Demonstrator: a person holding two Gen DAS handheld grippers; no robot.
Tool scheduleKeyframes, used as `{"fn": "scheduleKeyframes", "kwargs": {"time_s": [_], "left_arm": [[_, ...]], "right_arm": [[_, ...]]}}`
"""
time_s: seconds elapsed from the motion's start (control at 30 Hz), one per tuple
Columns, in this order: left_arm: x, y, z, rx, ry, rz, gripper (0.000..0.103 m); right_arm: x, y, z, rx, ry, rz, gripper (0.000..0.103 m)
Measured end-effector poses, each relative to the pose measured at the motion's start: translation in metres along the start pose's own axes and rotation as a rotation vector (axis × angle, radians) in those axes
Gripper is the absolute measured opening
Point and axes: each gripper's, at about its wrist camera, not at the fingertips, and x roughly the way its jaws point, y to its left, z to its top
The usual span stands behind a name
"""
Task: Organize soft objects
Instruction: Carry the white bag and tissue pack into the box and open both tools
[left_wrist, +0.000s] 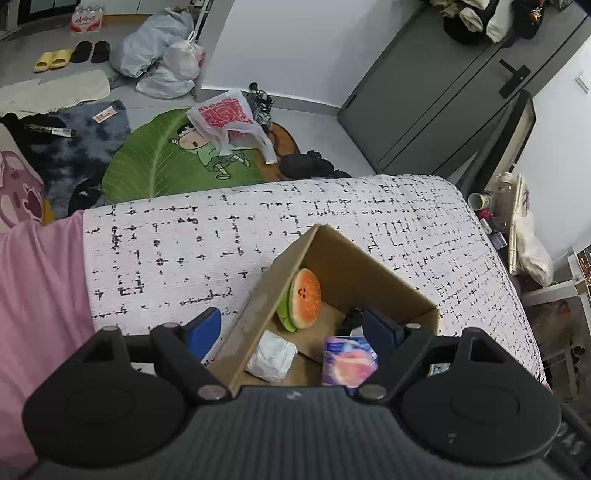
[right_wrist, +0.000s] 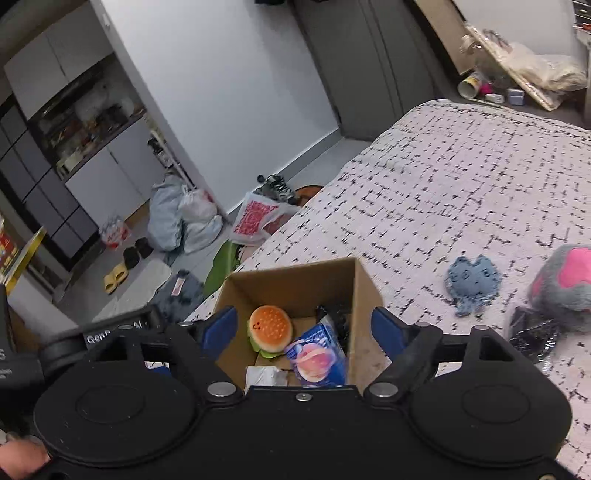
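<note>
both our grippers hang wide and empty over the box (right_wrist: 364, 295); the blue plush (right_wrist: 472, 282) looks light, squashy: we'd pinch its middle.

Both grippers are black with round housings, silver screws and blue-padded fingers (left_wrist: 205, 328)

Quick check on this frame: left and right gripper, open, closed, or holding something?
Left gripper: open, holding nothing, over the cardboard box.
Right gripper: open, holding nothing, fingers on either side of the same box.
</note>
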Motion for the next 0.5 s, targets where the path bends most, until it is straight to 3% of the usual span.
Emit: {"fn": "scheduleKeyframes", "kwargs": {"time_s": [0.27,0.5], "left_arm": [[-0.017,-0.018,-0.004,0.079,-0.017,-0.003,0.09],[-0.036,-0.044,-0.013,0.129,-0.016,-0.046,0.091]], "right_arm": [[-0.038,-0.007,0.015,0.003,-0.047,-0.017,0.097],[-0.063,-0.02,0.026,0.017,-0.037,-0.033,0.099]]}}
